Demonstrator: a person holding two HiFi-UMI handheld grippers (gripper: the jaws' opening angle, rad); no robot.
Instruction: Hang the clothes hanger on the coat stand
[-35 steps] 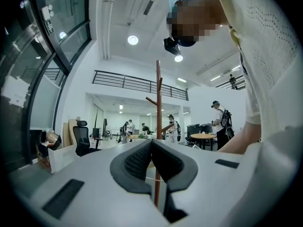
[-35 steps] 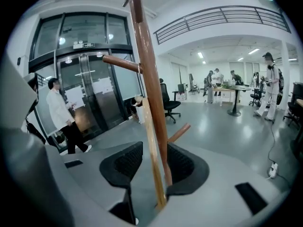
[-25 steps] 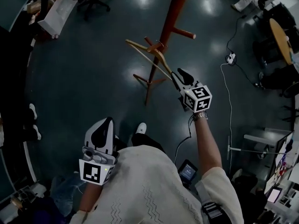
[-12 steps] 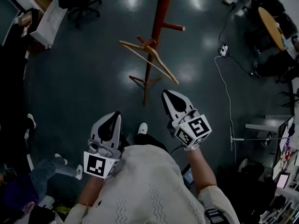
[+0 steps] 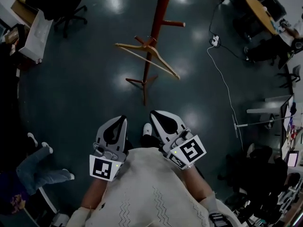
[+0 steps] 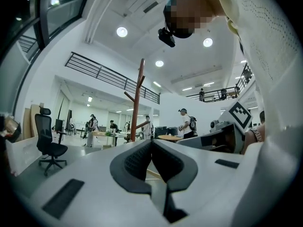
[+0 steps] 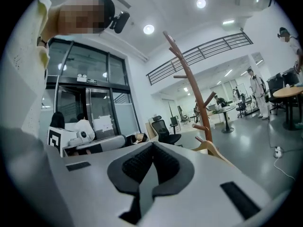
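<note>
A light wooden clothes hanger (image 5: pixel 148 59) hangs from a peg of the reddish-brown coat stand (image 5: pixel 156 18), free of both grippers. In the right gripper view the hanger (image 7: pixel 213 150) shows beside the stand (image 7: pixel 193 96). My right gripper (image 5: pixel 158 119) is shut and empty, drawn back close to my body, well short of the stand. My left gripper (image 5: pixel 115 128) is beside it, shut with nothing in it. The left gripper view shows the stand (image 6: pixel 138 100) ahead, past its closed jaws.
The stand's feet (image 5: pixel 142 82) spread on the dark glossy floor. A white cable (image 5: pixel 226 86) runs along the floor at right. An office chair (image 5: pixel 71 6) and white boxes (image 5: pixel 35 34) stand far left. Desks and a round table (image 5: pixel 260 6) crowd the right side. A person's legs (image 5: pixel 40 167) lie at lower left.
My right gripper has let go of the hanger, shut, and pulled back from the stand to beside my body. The hanger now hangs alone on the peg.
</note>
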